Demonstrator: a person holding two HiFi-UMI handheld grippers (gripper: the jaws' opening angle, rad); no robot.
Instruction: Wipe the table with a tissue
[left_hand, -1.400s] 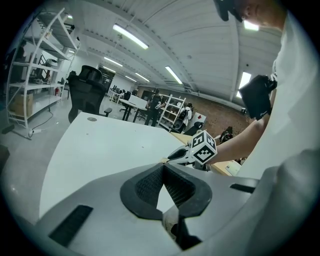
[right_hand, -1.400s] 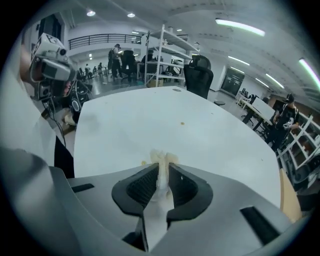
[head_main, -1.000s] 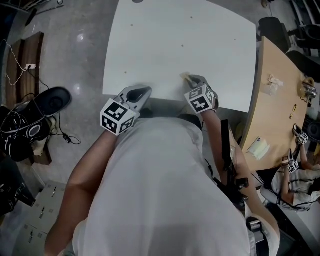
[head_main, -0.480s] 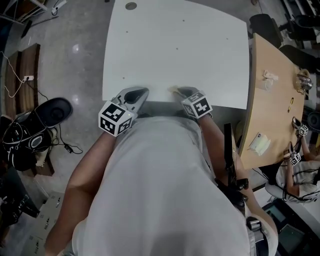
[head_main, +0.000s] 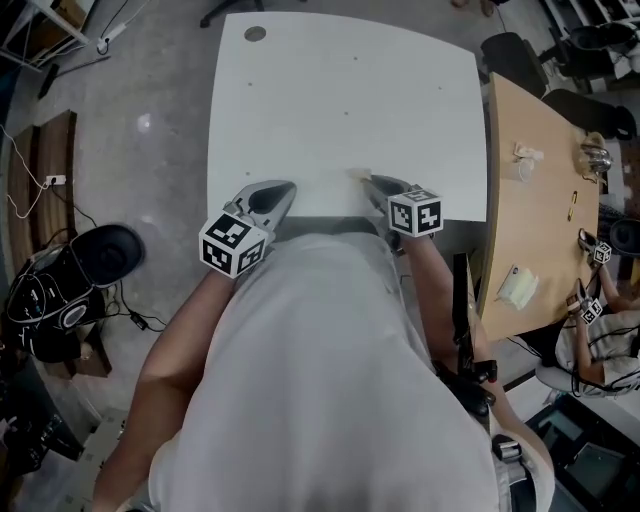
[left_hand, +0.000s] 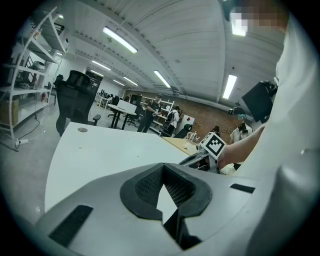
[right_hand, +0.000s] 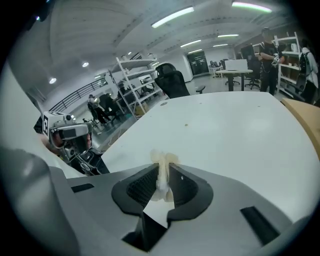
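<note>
Head view: left tongs (head_main: 278, 192) and right tongs (head_main: 368, 180) at near edge of desk (head_main: 340, 90); tissue (head_main: 357, 174) at right tips.
Left gripper view: clenched, empty.
Right gripper view: pads clamp tissue wad against desk.
Risk: dragging tears thin wad or pulls it free. No containers seen.

Grey concrete floor (head_main: 150, 180), wooden desk (head_main: 530, 230), shelving (left_hand: 30, 85), ceiling strip lights (left_hand: 120, 40).
</note>
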